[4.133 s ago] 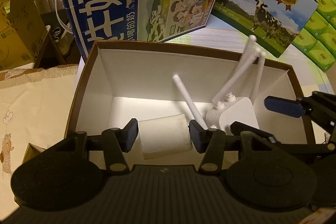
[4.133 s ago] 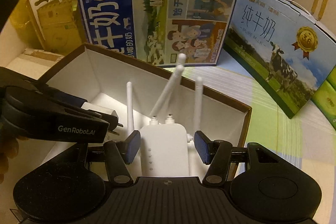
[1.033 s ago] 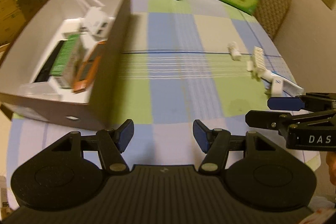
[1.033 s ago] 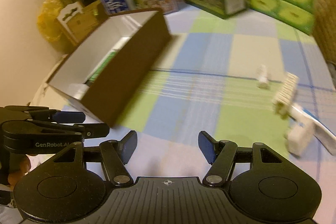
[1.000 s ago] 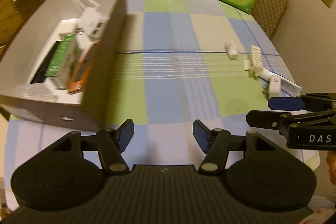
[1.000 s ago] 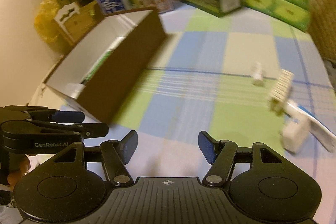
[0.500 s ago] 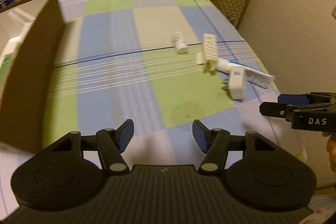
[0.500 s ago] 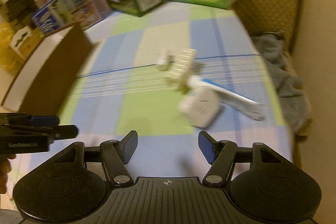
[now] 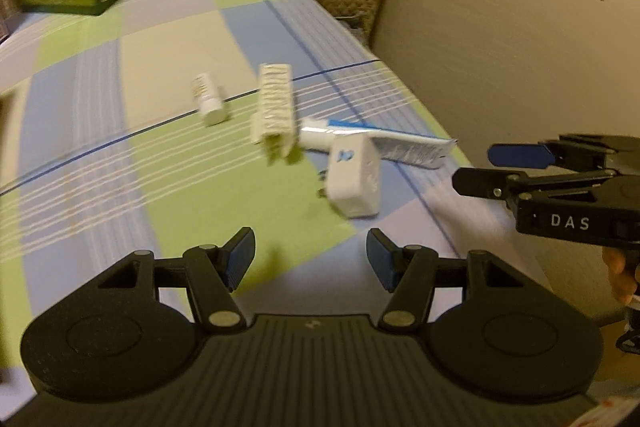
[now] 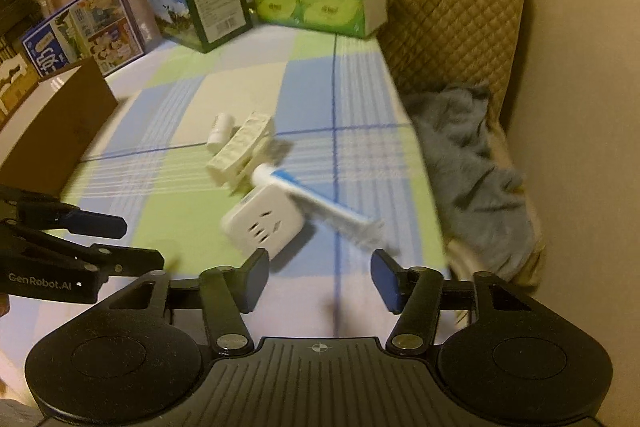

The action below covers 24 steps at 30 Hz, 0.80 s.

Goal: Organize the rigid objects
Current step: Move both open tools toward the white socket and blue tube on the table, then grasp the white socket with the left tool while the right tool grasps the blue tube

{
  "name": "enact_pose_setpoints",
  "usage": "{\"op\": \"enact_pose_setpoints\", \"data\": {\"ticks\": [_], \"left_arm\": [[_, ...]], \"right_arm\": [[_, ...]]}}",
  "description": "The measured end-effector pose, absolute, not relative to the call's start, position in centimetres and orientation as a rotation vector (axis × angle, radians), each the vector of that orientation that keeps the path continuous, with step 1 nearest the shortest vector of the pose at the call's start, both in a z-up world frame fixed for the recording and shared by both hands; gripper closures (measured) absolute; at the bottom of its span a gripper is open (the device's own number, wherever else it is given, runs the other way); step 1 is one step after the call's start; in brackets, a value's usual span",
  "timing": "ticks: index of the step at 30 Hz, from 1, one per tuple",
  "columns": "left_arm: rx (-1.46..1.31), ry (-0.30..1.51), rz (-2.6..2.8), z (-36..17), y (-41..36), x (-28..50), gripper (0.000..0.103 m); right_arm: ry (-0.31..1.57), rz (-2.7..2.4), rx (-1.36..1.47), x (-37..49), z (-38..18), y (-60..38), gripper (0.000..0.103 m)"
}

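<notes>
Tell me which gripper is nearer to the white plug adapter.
Right. The right gripper is open just short of the white plug adapter. The left gripper, also open, sits farther back from it.

Both wrist cameras are looking down across the checked table [image 9: 100, 131], sharing the white plug [image 9: 354, 183] [image 10: 262, 221] mid-frame.

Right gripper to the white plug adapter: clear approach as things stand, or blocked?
Probably clear. The right gripper is open and empty, and the white plug adapter lies on the tablecloth just ahead of its left finger. Nothing lies between them. The toothpaste tube touches the adapter's far side and could get nudged.
</notes>
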<state>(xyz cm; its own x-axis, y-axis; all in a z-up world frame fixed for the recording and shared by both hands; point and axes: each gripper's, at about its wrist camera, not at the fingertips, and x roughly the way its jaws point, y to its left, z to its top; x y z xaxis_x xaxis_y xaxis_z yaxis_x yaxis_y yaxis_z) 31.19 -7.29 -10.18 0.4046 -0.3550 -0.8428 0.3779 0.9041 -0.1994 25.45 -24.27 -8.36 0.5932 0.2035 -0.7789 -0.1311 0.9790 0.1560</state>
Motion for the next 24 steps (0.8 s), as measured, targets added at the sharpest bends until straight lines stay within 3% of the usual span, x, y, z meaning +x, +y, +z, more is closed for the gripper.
{"op": "enact_pose_setpoints", "data": {"ticks": [11,16,24], "left_arm": [[0.008,1.052,-0.552,-12.6,-11.2,34.4,0.051],[0.016,1.056,-0.551,-13.4,-11.6,35.2,0.073],[0.012,1.032,-0.527,-13.4,-9.4,33.9,0.073]], "right_arm": [[0.929,0.185,0.126,26.5,-9.1,-26.6,0.055],[0.929,0.178,0.146,26.7,-9.1,-27.3,0.055],[0.913,0.213,0.134,27.8,-8.8,-27.0,0.055]]}}
